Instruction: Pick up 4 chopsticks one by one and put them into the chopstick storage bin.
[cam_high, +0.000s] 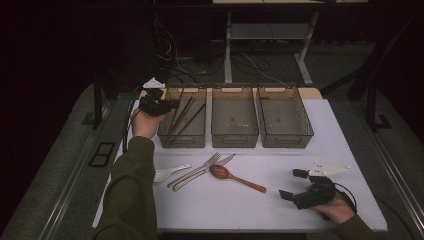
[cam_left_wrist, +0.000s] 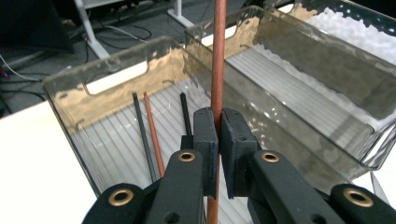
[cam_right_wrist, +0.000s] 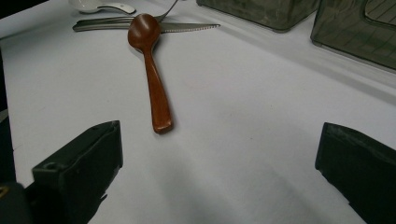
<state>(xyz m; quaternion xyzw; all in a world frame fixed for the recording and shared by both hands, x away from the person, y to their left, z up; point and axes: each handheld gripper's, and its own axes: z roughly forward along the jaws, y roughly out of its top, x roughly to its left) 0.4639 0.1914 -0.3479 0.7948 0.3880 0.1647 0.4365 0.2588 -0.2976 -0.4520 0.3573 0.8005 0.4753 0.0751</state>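
Between the pads of the left tongs (cam_left_wrist: 218, 135), a reddish-brown wooden chopstick (cam_left_wrist: 218, 56) is clamped tight, running on ahead of them over the leftmost clear plastic bin (cam_left_wrist: 116, 77). Under the tongs, on the ribbed bin floor: two black chopsticks (cam_left_wrist: 141, 126) and one more reddish-brown chopstick (cam_left_wrist: 153, 133). Left tongs (cam_high: 159, 106) sit at the bin's left rim, hand (cam_high: 143, 122) beneath.

Right tongs (cam_right_wrist: 219, 154) gape wide, nothing between them, low over the white counter (cam_right_wrist: 261, 93). Ahead of them lies a brown wooden spoon (cam_right_wrist: 150, 65), handle end nearest; beyond its bowl, a steel table knife (cam_right_wrist: 187, 28), a fork and a white ceramic spoon (cam_right_wrist: 100, 6).
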